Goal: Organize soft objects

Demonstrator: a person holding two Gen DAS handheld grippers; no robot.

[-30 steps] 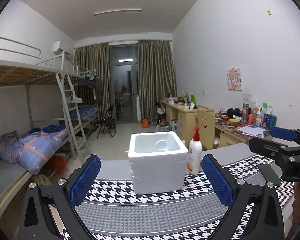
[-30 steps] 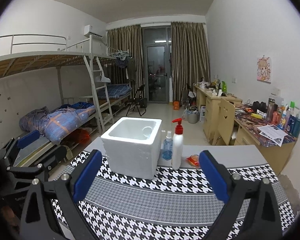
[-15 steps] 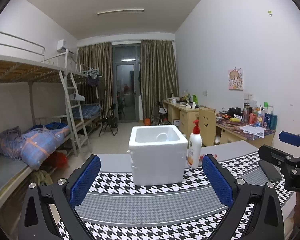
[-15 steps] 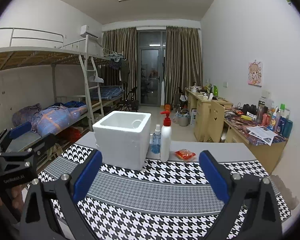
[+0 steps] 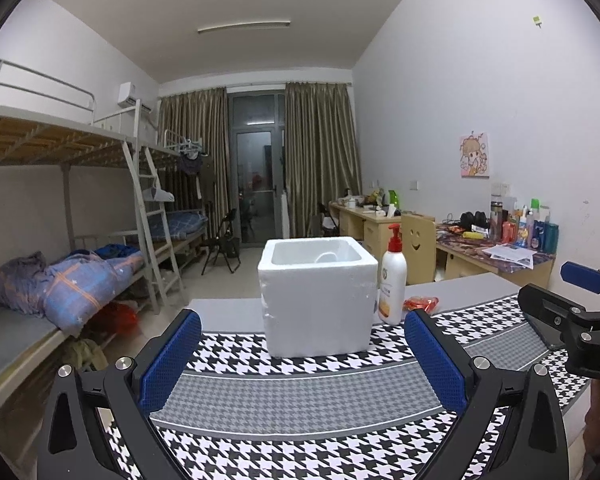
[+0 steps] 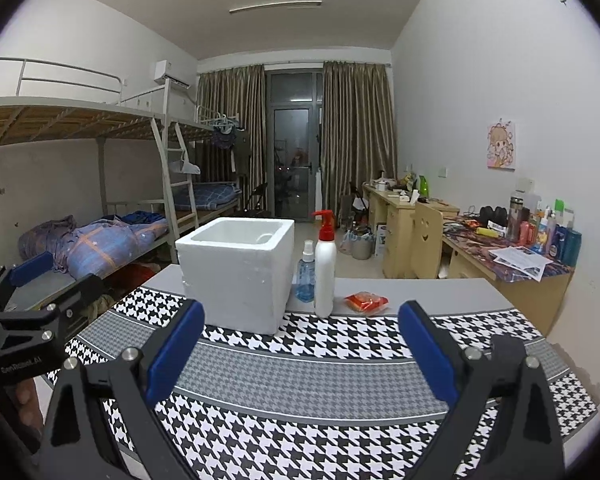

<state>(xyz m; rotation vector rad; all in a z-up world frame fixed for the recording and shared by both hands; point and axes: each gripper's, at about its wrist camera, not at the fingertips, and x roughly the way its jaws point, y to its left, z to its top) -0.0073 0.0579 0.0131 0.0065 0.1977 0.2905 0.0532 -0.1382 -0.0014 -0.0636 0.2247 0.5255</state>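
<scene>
Packet (image 6: 366,303) lies far right of the box (image 6: 238,270), nearer the right hand-held gripper (image 6: 300,354); both hand-held grippers gape empty.

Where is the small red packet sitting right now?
In both wrist views the red packet lies flat on the table, just right of the white pump bottle, which stands right of the foam box.

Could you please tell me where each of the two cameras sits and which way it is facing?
Left wrist: sits on the left gripper, looks over the houndstooth table at the foam box; its open blue fingers and the right gripper show.
Right wrist: sits on the right gripper, right of the other camera, same heading; the left gripper shows.
Shared: box, white pump bottle, red packet.
</scene>
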